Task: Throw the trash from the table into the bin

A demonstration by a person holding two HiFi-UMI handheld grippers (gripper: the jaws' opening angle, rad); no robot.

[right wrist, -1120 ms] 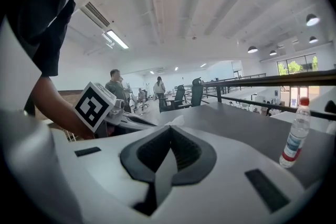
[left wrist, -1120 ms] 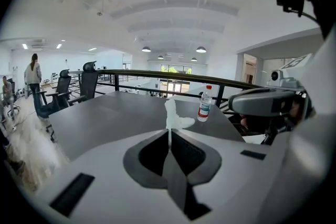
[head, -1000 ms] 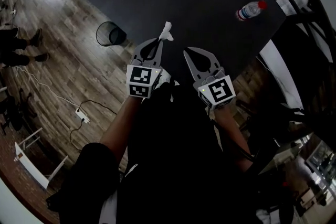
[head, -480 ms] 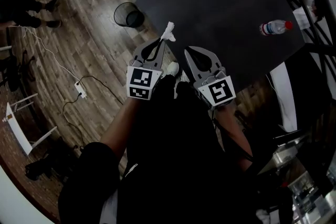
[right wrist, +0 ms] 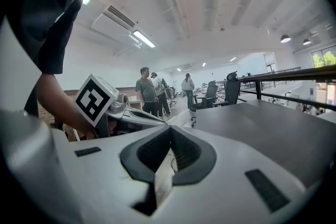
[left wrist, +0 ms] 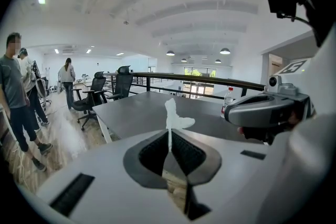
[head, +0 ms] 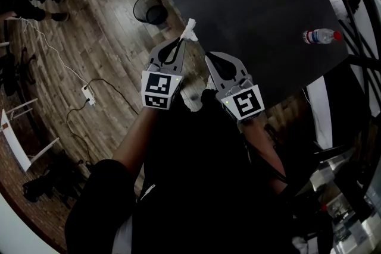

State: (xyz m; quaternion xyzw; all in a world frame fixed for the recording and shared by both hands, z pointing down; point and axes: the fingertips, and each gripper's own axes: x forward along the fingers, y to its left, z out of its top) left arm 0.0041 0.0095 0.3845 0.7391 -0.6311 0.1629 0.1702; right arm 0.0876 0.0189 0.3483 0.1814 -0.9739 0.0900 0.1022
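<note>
I look down on the dark worktop [head: 256, 3] with wood floor [head: 89, 50] along its left. The mesh bin [head: 150, 9] stands on that floor beside the worktop's edge. A water bottle [head: 320, 36] lies far right. My left tongs [head: 181, 40] pinch a white paper scrap [head: 190, 28] near the bin. My right tongs [head: 208, 58] are closed on nothing.
</note>
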